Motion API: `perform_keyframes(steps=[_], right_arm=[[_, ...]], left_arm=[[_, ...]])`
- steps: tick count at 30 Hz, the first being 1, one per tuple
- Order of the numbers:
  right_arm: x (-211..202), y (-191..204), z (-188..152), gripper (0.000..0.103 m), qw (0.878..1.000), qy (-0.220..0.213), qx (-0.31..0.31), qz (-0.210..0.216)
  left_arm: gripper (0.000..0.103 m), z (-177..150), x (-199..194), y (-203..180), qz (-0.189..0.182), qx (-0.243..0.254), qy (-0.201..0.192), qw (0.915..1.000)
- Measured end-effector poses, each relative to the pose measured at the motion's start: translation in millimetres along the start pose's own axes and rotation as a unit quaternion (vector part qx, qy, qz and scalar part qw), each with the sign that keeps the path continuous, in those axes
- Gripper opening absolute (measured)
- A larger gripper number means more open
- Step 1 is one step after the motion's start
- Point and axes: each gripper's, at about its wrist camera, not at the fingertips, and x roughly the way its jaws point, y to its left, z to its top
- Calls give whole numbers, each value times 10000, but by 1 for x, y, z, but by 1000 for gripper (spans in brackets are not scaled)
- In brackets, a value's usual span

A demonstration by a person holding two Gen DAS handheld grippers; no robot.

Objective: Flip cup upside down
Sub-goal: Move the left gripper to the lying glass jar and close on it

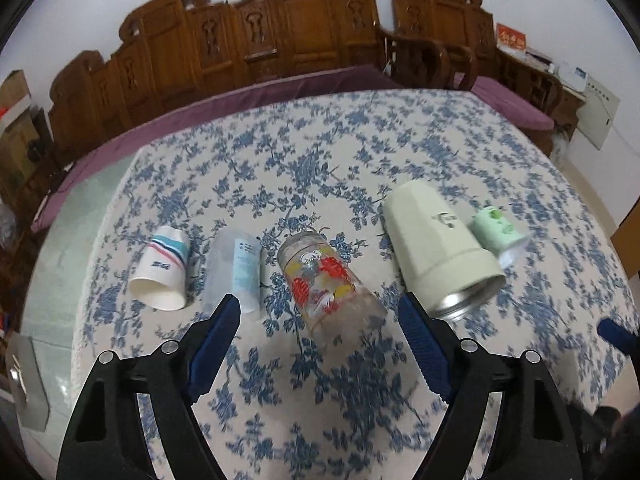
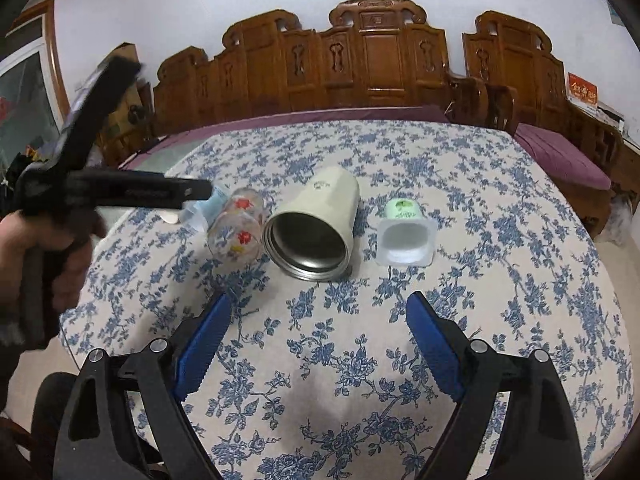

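Several cups lie on their sides in a row on the floral tablecloth [image 1: 320, 152]. From left: a white paper cup with stripes [image 1: 162, 268], a clear plastic cup with a blue label [image 1: 236, 270], a glass with red and yellow cartoon prints [image 1: 324, 284], a cream steel-lined tumbler [image 1: 436, 240] and a small green yogurt cup [image 1: 498, 232]. My left gripper [image 1: 320, 308] is open, above the table just in front of the printed glass. My right gripper [image 2: 318, 306] is open and empty, in front of the tumbler [image 2: 316, 224] and the yogurt cup [image 2: 404, 232]. The glass [image 2: 236, 228] lies left of the tumbler.
Carved wooden benches [image 1: 296, 28] with purple cushions [image 1: 256, 96] stand behind the table. The left gripper held in a hand [image 2: 80, 184] fills the left of the right wrist view. The table's left edge [image 1: 86, 304] drops to a tiled floor. A side cabinet [image 1: 532, 76] is at the right.
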Motion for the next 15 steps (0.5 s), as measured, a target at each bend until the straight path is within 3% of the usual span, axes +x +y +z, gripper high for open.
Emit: perform_keyframes(steps=[15], right_arm=[[25,1,-13,90,9995,257,67,169]], left_arm=[[74,23,91,15,-257,-548,1140,9916]])
